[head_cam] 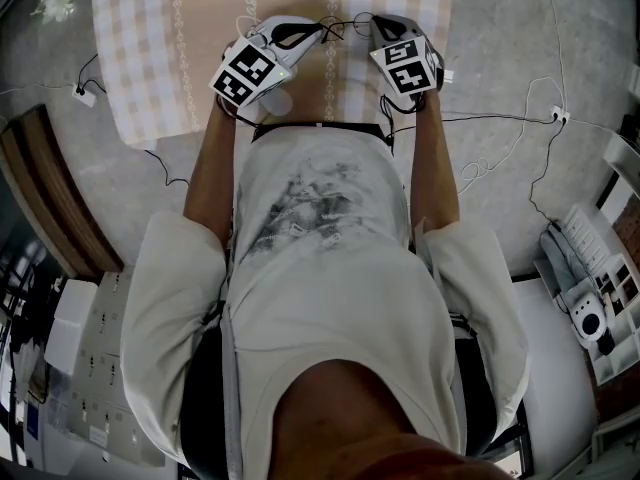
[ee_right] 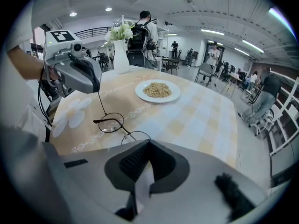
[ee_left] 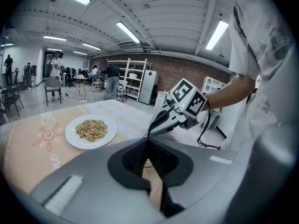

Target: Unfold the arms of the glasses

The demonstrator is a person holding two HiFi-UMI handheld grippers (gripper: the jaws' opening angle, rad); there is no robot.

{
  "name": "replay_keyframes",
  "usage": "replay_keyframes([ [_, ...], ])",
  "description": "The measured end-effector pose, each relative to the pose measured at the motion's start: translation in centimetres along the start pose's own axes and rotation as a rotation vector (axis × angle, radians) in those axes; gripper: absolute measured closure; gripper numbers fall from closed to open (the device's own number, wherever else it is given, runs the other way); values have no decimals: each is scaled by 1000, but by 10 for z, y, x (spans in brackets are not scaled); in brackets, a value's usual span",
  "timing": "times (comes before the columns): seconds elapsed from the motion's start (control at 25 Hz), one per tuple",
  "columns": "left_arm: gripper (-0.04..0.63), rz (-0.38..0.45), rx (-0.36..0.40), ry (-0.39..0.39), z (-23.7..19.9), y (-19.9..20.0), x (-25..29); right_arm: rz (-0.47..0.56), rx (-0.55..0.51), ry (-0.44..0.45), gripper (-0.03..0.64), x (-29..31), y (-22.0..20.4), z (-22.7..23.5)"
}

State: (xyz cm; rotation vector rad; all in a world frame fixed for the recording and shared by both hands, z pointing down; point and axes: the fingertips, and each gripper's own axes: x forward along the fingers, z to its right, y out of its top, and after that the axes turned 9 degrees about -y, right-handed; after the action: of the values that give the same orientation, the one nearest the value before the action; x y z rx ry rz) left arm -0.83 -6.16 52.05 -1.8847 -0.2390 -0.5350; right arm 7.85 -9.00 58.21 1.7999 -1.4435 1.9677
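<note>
Thin black wire glasses with round lenses hang just above the table between my two grippers. One arm rises from the left lens to the tip of my left gripper, which is shut on it. The other lens disappears behind my right gripper, shut on the frame at that side. In the head view the glasses show as fine wire between the left gripper and the right gripper. From the left gripper the right gripper's tip nearly touches.
A white plate of grain sits further out on the checked tablecloth. A white vase of flowers stands at the table's far corner. Cables lie on the floor. People and shelves are in the background.
</note>
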Motion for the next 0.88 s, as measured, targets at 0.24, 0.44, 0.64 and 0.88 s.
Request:
replay_keyframes([
  [0.24, 588, 17, -44, 4, -3, -2, -2, 9, 4, -19, 600, 0, 1, -1],
  [0.44, 588, 36, -41, -13, 0, 2, 3, 0, -38, -55, 600, -1, 2, 0],
  [0.64, 588, 24, -43, -25, 2, -1, 2, -3, -59, -71, 598, -2, 4, 1],
  [0.88, 588, 27, -42, -41, 2, -3, 3, 3, -78, -65, 598, -3, 7, -4],
])
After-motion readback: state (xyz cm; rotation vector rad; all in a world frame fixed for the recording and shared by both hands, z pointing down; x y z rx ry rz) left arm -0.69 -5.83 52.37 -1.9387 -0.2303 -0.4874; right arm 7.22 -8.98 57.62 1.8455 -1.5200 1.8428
